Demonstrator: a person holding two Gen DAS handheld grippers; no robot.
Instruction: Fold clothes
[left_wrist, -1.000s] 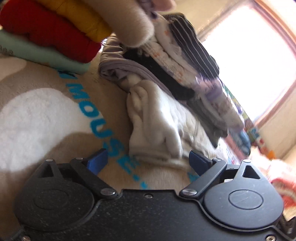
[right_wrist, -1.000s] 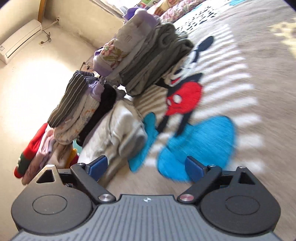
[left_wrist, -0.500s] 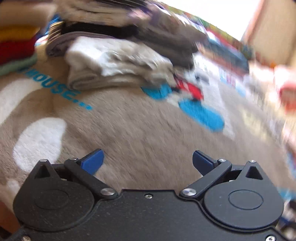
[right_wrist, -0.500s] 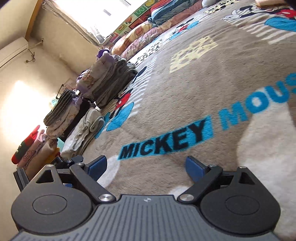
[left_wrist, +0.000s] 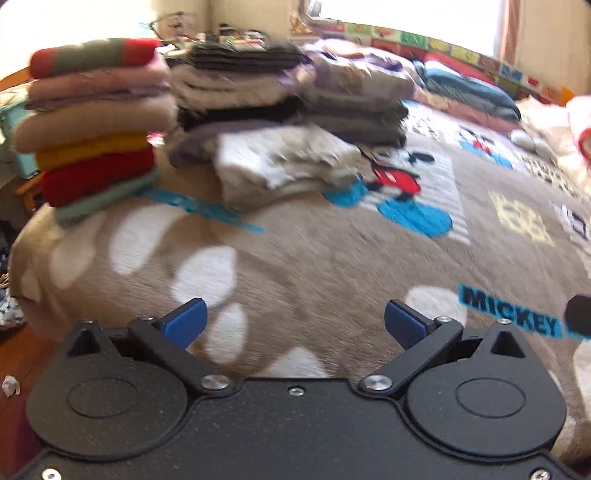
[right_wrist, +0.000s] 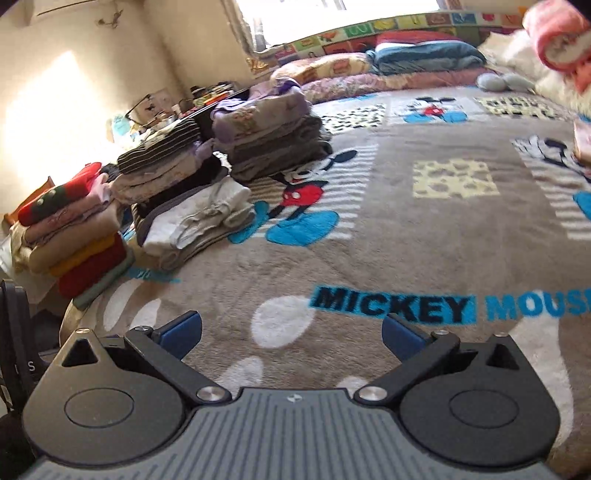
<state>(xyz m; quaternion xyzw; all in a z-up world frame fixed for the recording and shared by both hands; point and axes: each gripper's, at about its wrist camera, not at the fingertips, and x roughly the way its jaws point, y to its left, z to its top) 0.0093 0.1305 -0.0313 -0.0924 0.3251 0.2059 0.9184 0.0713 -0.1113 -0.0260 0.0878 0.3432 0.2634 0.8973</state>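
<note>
Right wrist view, nearest first: your right gripper (right_wrist: 291, 334) has its jaws spread wide with nothing between them, same for the left gripper (left_wrist: 295, 325), both over bare blanket (right_wrist: 369, 258). Farther back, folded stacks (right_wrist: 221, 173) sit along the bed's left edge. At far right lies loose pink and white clothing (right_wrist: 554, 40); it looks soft, light and floppy, so I'd pinch an edge or corner.

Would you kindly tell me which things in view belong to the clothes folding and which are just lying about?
Part of the job:
- colourful folded stack
- striped-top stack
- whitish folded pile
- grey-purple stack
- left tool and right tool, both open and empty

Just lying about:
- Mickey Mouse blanket
- pillows
- bedside clutter
</note>
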